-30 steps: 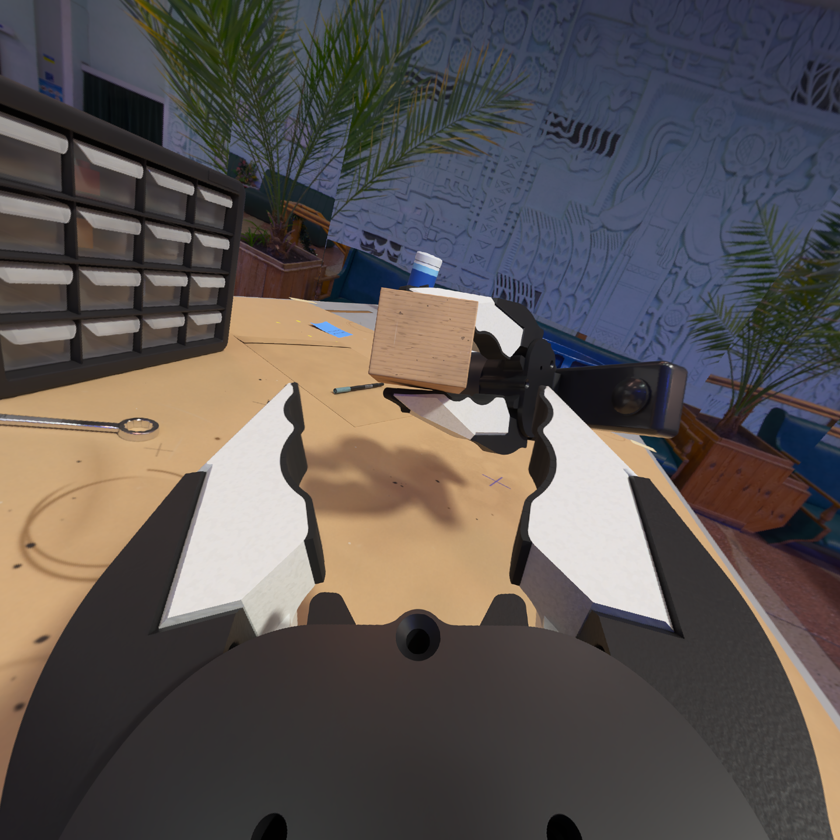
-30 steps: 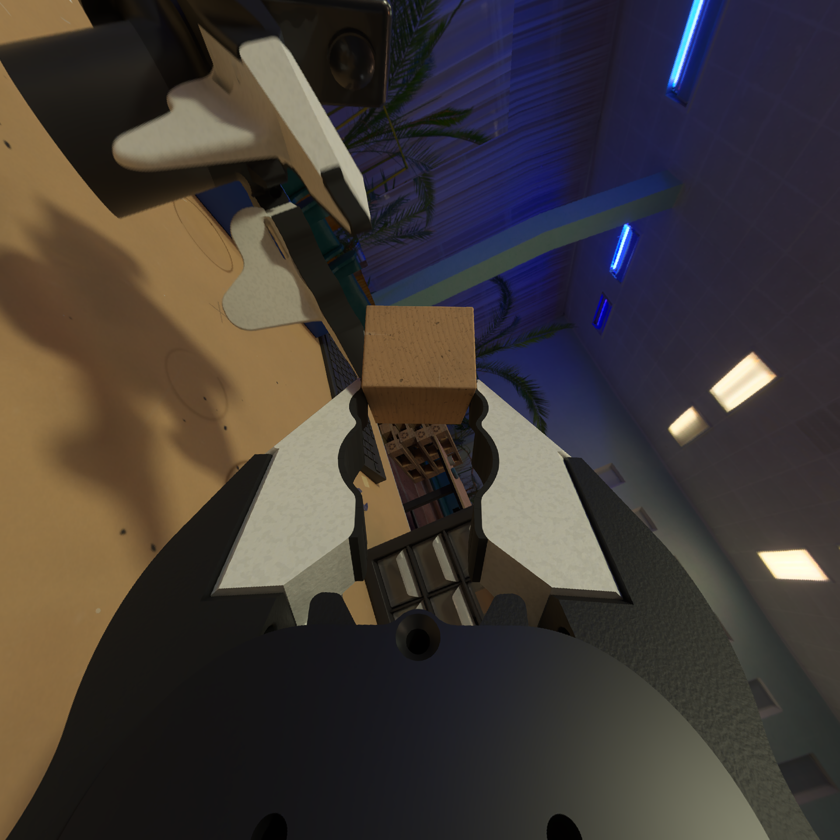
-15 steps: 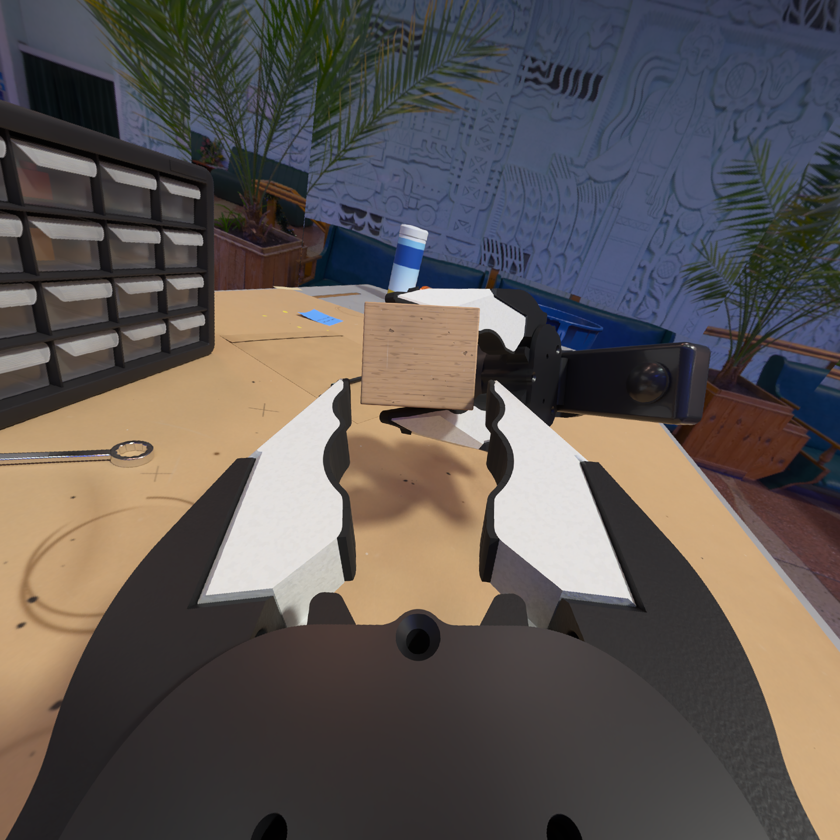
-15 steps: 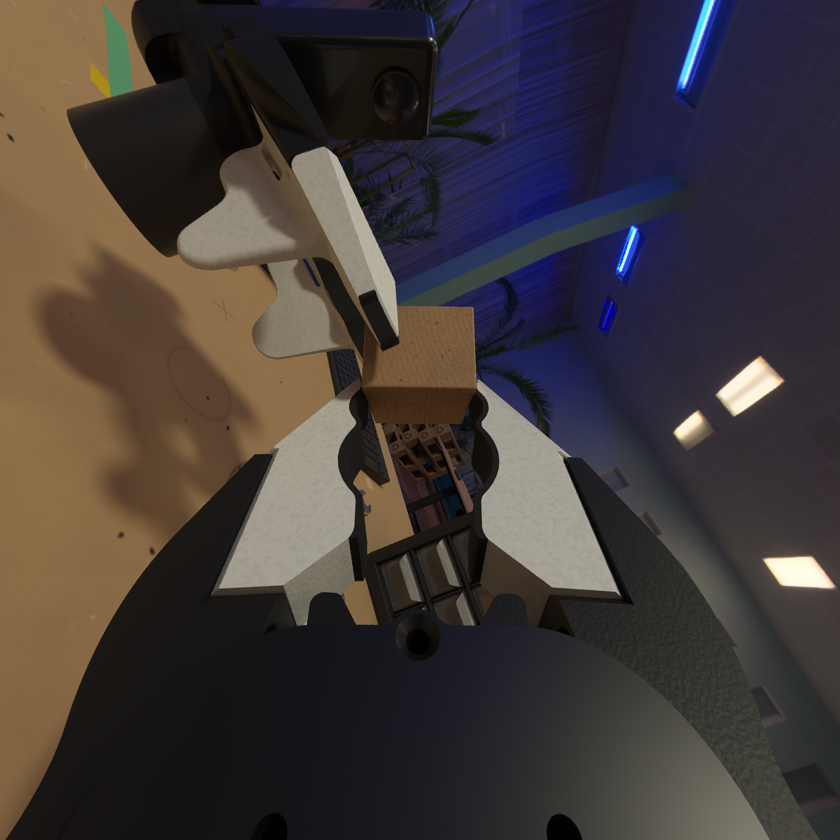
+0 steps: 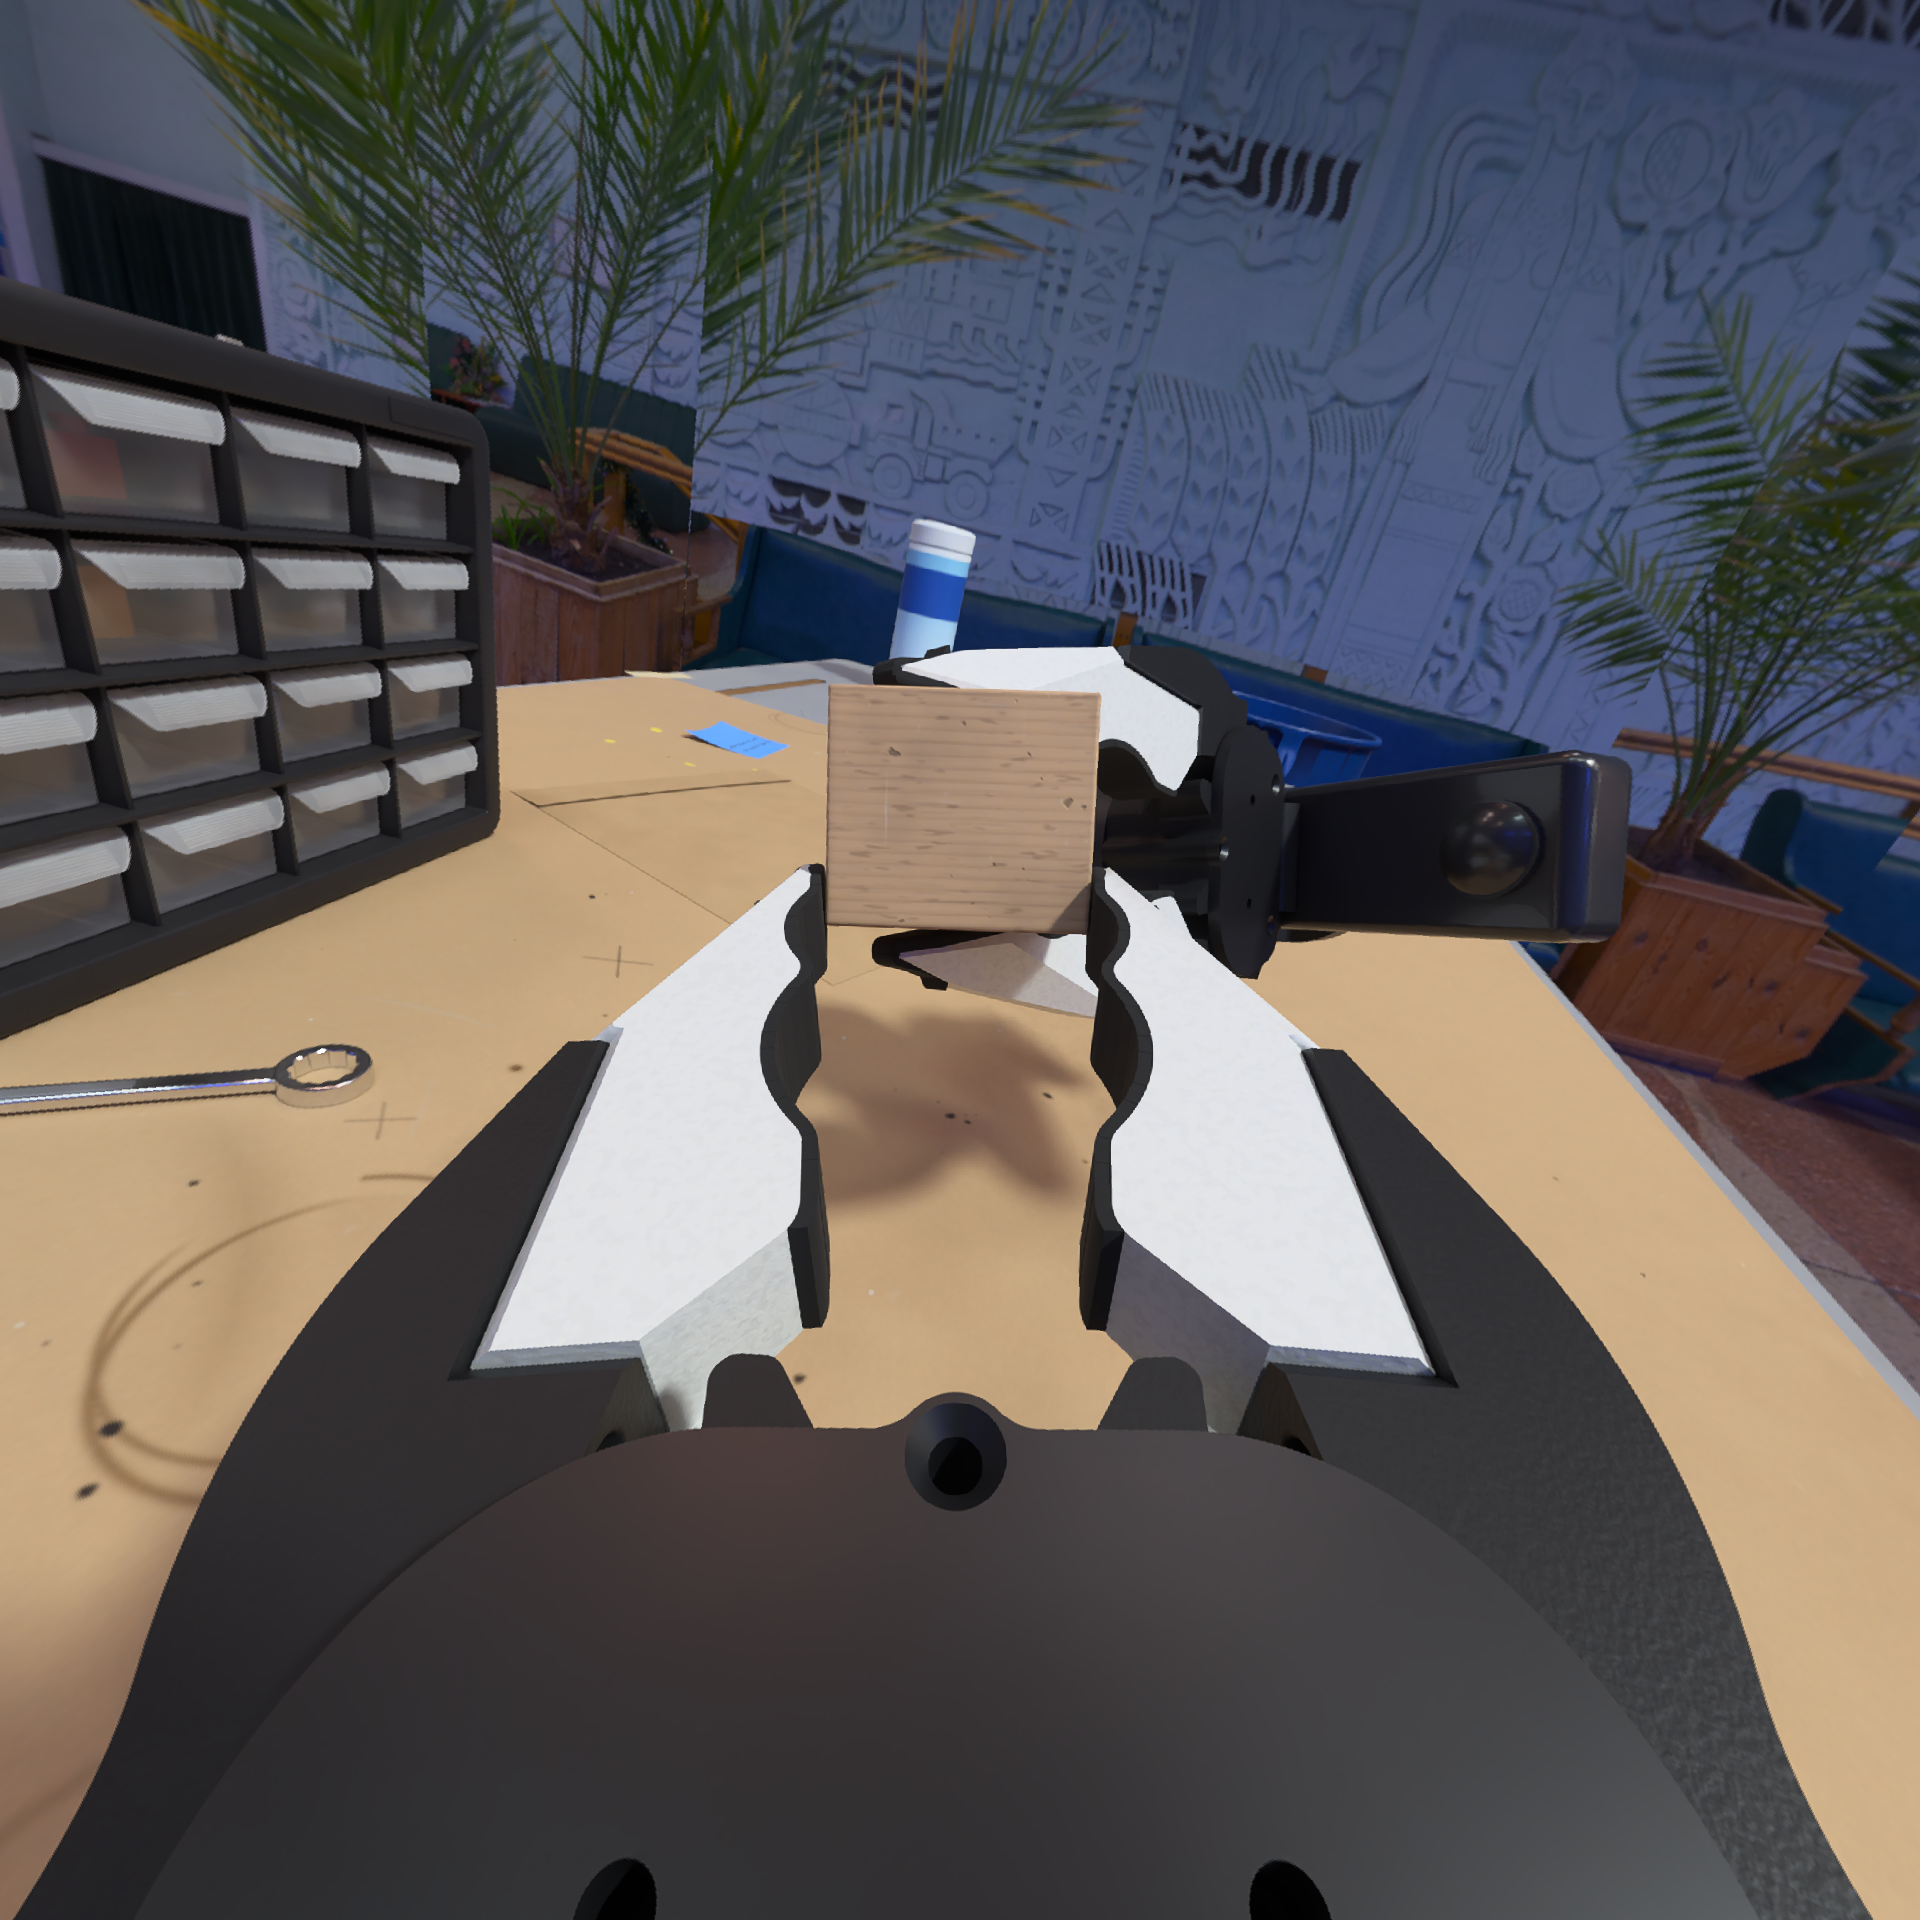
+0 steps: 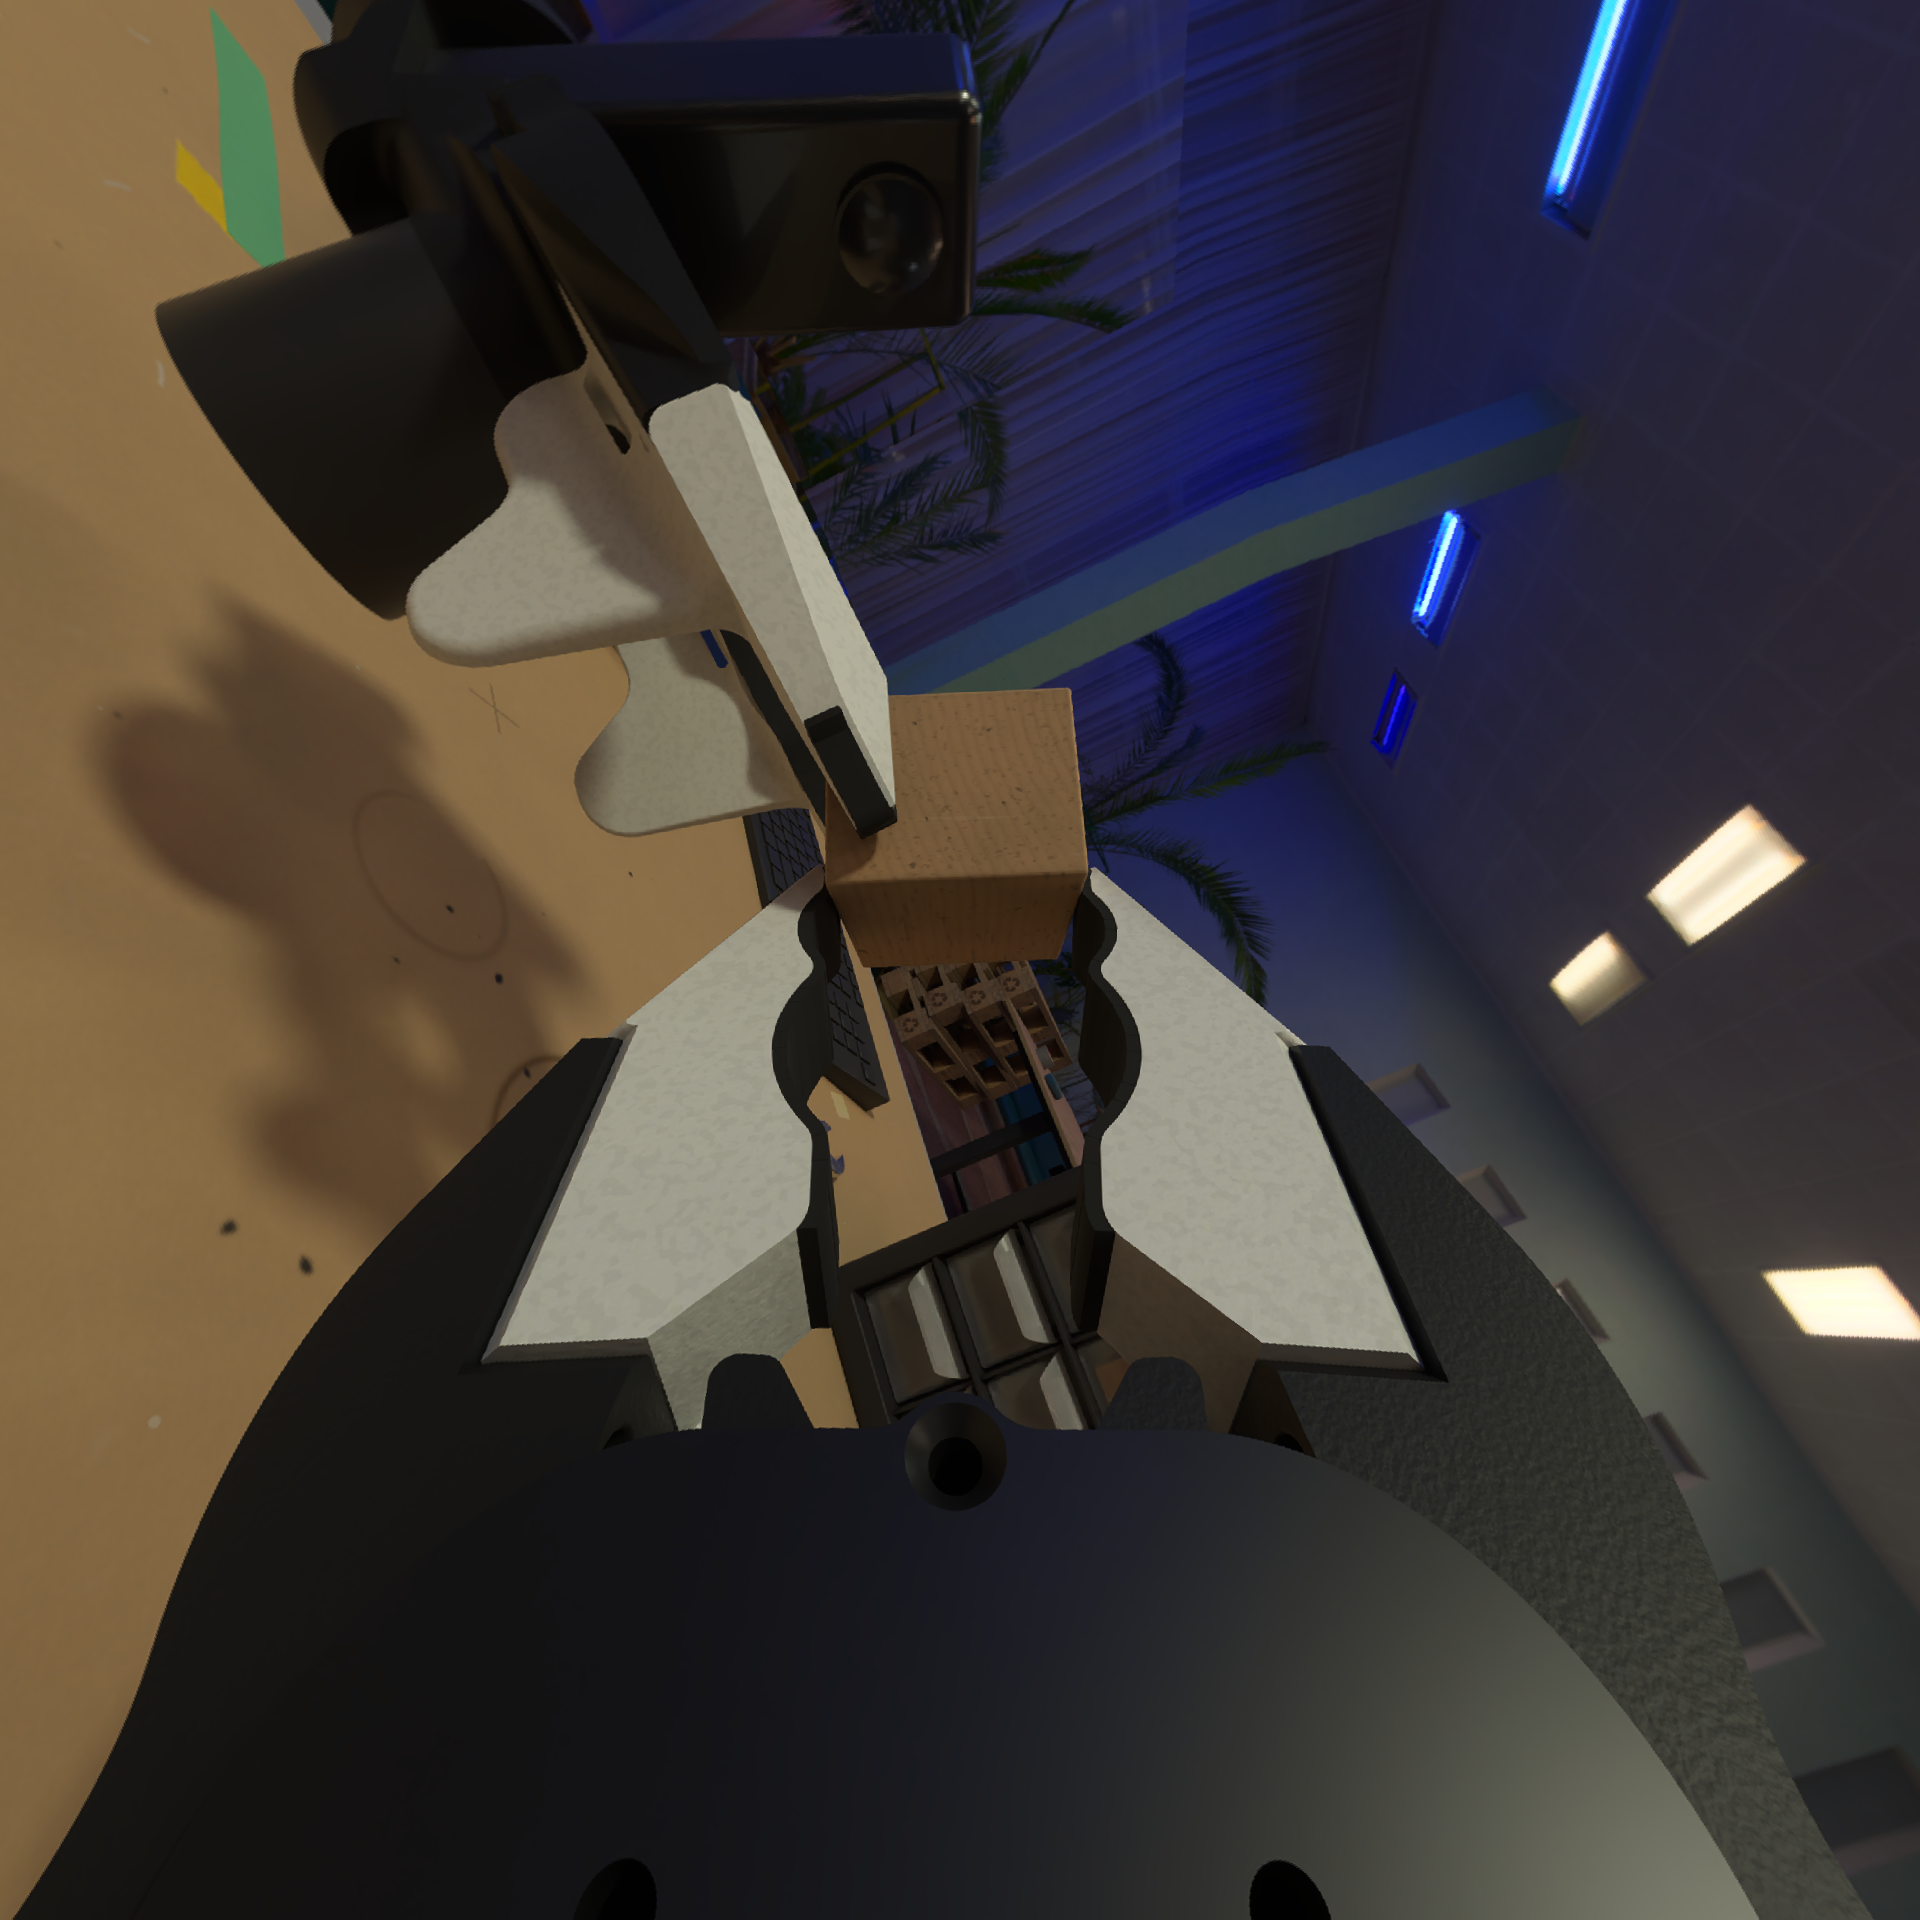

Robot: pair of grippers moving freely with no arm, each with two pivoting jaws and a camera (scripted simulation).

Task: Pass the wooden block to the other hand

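A light wooden block (image 5: pixel 961 805) hangs in the air above the tan table (image 5: pixel 312 1299). My right gripper (image 5: pixel 894 810) comes in from the right and is shut on it, one finger on top and one underneath. My left gripper (image 5: pixel 958 899) has its two fingertips pressed against the block's left and right sides near its lower edge. In the right wrist view the block (image 6: pixel 987 821) sits between my right gripper's (image 6: pixel 956 904) fingertips, and the left gripper (image 6: pixel 842 805) reaches in from the upper left with one finger (image 6: pixel 769 582) lying across the block's face.
A black drawer cabinet (image 5: pixel 229 665) stands at the left. A silver wrench (image 5: pixel 260 1081) lies in front of it. A blue and white bottle (image 5: pixel 932 592) and a blue note (image 5: pixel 738 741) are at the back. The table's edge (image 5: pixel 1662 1122) runs down the right.
My left gripper has moved forward to the block and narrowed its jaws until the fingertips touch its sides. The right gripper has kept its hold on the block.
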